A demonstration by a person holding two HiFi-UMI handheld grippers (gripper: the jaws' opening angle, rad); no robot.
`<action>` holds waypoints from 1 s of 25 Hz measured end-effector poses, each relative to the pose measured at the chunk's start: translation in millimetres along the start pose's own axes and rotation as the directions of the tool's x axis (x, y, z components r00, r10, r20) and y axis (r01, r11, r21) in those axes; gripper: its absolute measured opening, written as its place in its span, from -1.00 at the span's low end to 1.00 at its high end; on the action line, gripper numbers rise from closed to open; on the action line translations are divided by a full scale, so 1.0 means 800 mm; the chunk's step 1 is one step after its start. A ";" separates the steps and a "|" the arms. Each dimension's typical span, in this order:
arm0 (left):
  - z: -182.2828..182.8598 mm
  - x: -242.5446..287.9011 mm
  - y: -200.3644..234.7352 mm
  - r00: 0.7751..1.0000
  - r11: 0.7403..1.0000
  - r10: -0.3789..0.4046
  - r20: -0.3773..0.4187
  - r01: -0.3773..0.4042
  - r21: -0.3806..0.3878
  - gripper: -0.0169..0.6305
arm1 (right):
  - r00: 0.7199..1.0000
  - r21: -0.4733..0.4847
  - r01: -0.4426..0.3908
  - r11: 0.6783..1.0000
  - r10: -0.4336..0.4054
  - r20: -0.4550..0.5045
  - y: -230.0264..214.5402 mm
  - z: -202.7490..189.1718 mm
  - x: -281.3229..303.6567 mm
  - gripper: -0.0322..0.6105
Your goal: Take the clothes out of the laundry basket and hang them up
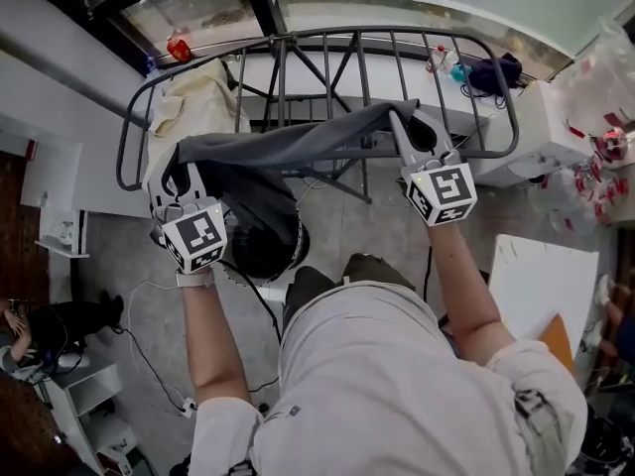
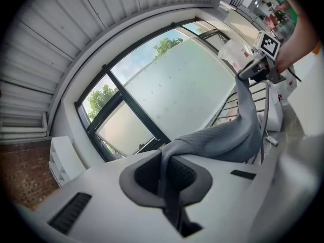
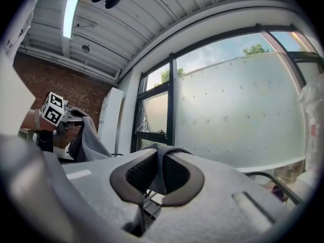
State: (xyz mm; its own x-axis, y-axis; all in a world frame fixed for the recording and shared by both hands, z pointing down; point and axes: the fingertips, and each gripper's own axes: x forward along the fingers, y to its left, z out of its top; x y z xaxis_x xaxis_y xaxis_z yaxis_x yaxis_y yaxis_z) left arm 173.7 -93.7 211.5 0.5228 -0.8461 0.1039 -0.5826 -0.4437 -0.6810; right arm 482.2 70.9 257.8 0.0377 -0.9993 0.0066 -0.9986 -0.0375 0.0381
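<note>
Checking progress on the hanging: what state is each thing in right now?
Gray garment: held stretched between both grippers, at the rack.
Left gripper: shut on the garment.
Right gripper: shut on the garment.
Drying rack: unfolded, standing.
Cream cloth: draped over the rack's end.

From my remote station I see a dark metal drying rack [image 1: 362, 67] standing on the grey floor [image 1: 149, 305], cream cloth [image 1: 198, 102] draped over its left end, black laundry basket [image 1: 263, 246] and loose cables [image 1: 149, 365] on the floor

Bright window daylight, fisheye-warped edges
</note>
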 end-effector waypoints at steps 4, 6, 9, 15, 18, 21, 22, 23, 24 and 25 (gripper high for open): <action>0.047 0.035 0.000 0.999 1.000 0.013 0.049 -0.014 0.018 -0.93 | 1.000 -0.016 -0.007 1.000 0.007 0.008 -0.021 0.005 0.003 -0.85; 0.070 0.051 0.001 0.997 0.999 0.019 0.075 -0.021 0.029 -0.93 | 1.000 -0.025 -0.005 1.000 0.005 0.012 -0.032 0.008 0.005 -0.85; 0.105 0.076 0.006 0.993 0.999 0.029 0.117 -0.033 0.030 -0.93 | 1.000 -0.024 0.015 1.000 -0.015 0.021 -0.055 0.013 0.010 -0.86; 0.157 0.147 0.029 0.981 0.998 0.037 0.192 -0.046 0.038 -0.93 | 0.998 -0.014 0.066 0.998 -0.066 0.020 -0.090 0.016 0.038 -0.86; 0.172 0.197 0.036 0.975 0.998 0.031 0.222 -0.041 0.037 -0.93 | 0.996 -0.019 0.091 0.996 -0.090 0.014 -0.110 0.015 0.065 -0.86; 0.181 0.253 0.033 0.965 0.999 0.009 0.263 -0.017 0.028 -0.93 | 0.992 -0.034 0.126 0.991 -0.126 0.005 -0.132 0.012 0.099 -0.86; 0.182 0.273 0.029 0.962 1.000 -0.002 0.274 -0.004 0.020 -0.93 | 0.990 -0.037 0.140 0.989 -0.141 0.000 -0.141 0.010 0.110 -0.85; 0.182 0.293 0.026 0.959 1.000 -0.014 0.283 0.010 0.015 -0.93 | 0.988 -0.039 0.154 0.987 -0.155 -0.004 -0.150 0.008 0.122 -0.86; 0.183 0.312 0.023 0.957 1.000 -0.024 0.290 0.020 0.015 -0.93 | 0.986 -0.041 0.167 0.985 -0.168 -0.008 -0.160 0.007 0.134 -0.86; 0.184 0.330 0.022 0.955 0.999 -0.031 0.295 0.028 0.016 -0.93 | 0.984 -0.043 0.180 0.983 -0.181 -0.010 -0.169 0.007 0.146 -0.85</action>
State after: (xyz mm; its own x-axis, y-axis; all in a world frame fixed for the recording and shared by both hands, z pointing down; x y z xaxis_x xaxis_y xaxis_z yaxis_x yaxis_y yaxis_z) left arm 393.2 -281.6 120.4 0.7011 -0.7069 -0.0937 -0.5580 -0.4621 -0.6893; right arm 621.4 -41.0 248.1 0.2178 -0.9759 0.0098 -0.9729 -0.2163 0.0821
